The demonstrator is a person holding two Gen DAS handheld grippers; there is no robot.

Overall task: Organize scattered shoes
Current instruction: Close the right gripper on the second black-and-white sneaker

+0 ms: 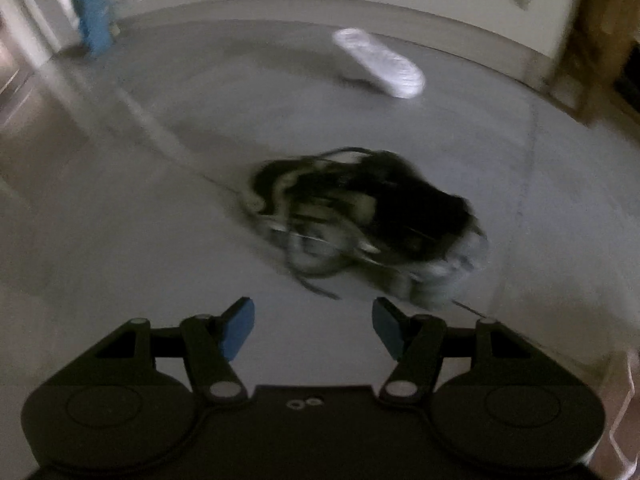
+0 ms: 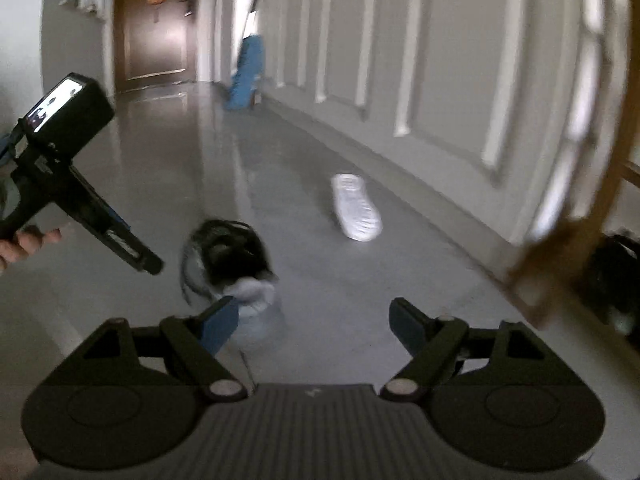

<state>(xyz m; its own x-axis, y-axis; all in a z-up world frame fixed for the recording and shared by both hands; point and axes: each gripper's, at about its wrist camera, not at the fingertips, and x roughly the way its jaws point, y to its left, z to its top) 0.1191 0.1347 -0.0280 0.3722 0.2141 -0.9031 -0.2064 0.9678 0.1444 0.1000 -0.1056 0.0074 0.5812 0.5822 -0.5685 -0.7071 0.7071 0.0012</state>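
Note:
A black-and-white sneaker (image 1: 368, 224) with loose laces lies on the grey floor just beyond my left gripper (image 1: 312, 332), which is open with nothing between its blue pads. Farther back, near the wall, a white shoe (image 1: 380, 62) lies with its sole showing. In the right wrist view my right gripper (image 2: 312, 324) stands open and empty above the floor. The black sneaker (image 2: 228, 256) is ahead of its left finger and the white shoe (image 2: 356, 208) is farther on. A hand (image 2: 24, 240) holds the left gripper (image 2: 148, 264), which points down beside the sneaker. Both views are blurred.
A panelled white wall (image 2: 440, 80) runs along the right of the hallway. A wooden shelf frame (image 2: 560, 240) stands at the right edge with a dark shoe (image 2: 616, 276) inside. A blue object (image 2: 248, 72) leans by the wall far back, near a brown door (image 2: 156, 24).

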